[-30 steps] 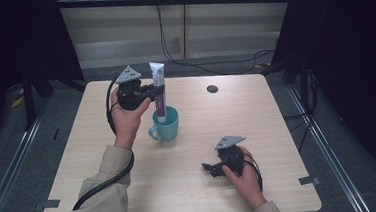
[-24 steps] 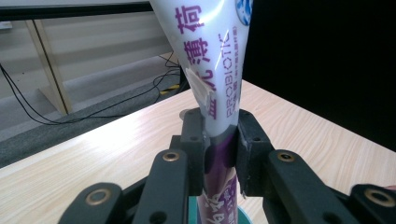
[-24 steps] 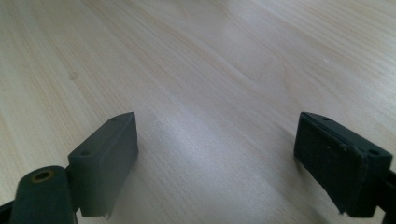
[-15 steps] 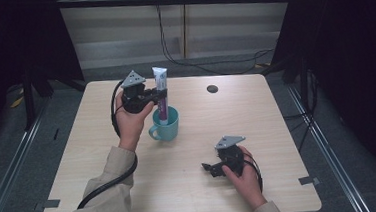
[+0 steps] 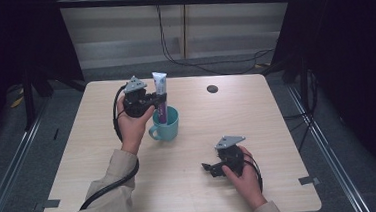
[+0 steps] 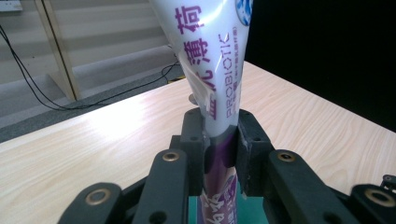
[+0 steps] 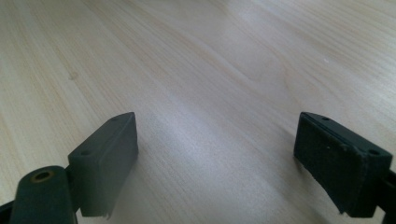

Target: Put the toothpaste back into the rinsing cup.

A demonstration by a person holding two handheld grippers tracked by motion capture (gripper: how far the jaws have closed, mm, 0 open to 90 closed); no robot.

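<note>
Toothpaste tube [image 5: 160, 95]: upright, lower end inside the teal mug [image 5: 166, 125], pinched at mid-body between the pads of the left gripper [image 5: 156, 102].
Step in hand, as judged: seating the tube in the mug.
Next move: loosen the pads, back away without tipping it.
Right gripper [image 5: 211, 167]: jaws spread, empty, resting on the table [image 5: 278, 130], well apart from the mug.

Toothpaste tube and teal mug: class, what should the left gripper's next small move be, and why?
Probably open the jaws. The left gripper is clamped on the toothpaste tube, which stands upright with its lower end already inside the teal mug.
</note>
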